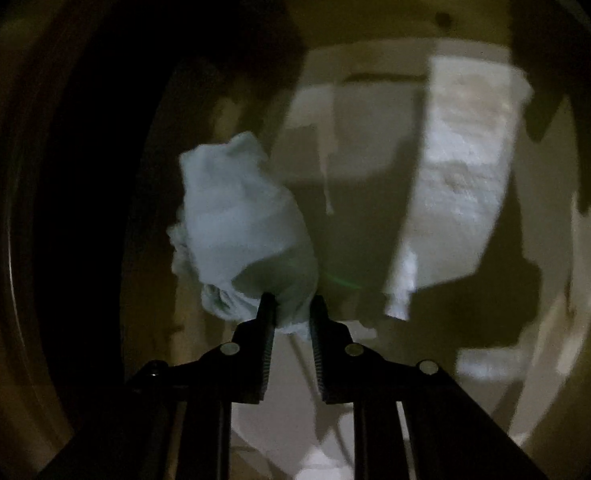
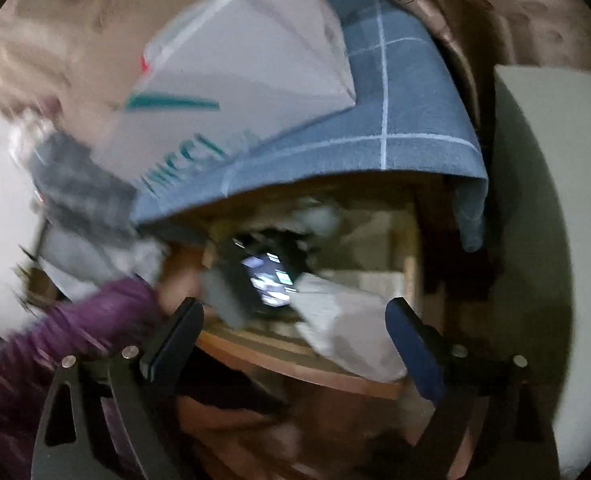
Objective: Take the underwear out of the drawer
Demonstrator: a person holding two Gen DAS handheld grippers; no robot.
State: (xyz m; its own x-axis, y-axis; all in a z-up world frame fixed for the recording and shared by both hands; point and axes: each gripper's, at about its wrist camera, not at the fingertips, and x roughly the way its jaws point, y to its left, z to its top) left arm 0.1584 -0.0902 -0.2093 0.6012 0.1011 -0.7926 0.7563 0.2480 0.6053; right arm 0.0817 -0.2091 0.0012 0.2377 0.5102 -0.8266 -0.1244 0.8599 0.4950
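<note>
Left claw: my left gripper [image 1: 292,300] is clamped tight on a bunched piece of pale blue underwear [image 1: 243,232], its two black toothed fingers [image 1: 266,320] pinching the cloth at its lower end.

Underwear: the pale bundle rises from the fingertips toward 11 o'clock in my left wrist view, hanging free in dim light and touching nothing else I can make out.

Behind it: pale folded cloth [image 1: 461,184] lies at 1 o'clock of the bundle, well apart from it, in a dark wooden drawer [image 1: 551,208]; the picture is too murky for me to tell what kind of cloth.

Right claw: my right gripper [image 2: 295,324] stands wide open, dark fingers [image 2: 413,344] at 5 and 7 o'clock of my right wrist view, gripping nothing.

Between the right fingers: a light grey folded cloth [image 2: 351,336] lies in the gap past the fingertips, draped over the drawer's wooden front edge [image 2: 335,376]; neither pad presses on it.

Left hand seen from the right: a purple sleeve [image 2: 67,328] comes in from 8 o'clock, and the other gripper's lit screen [image 2: 269,280] shows blurred at centre.

Above the drawer: a blue checked cloth [image 2: 395,120] overhangs at 12 o'clock, with a white bag [image 2: 247,60] printed in teal lying on it.
</note>
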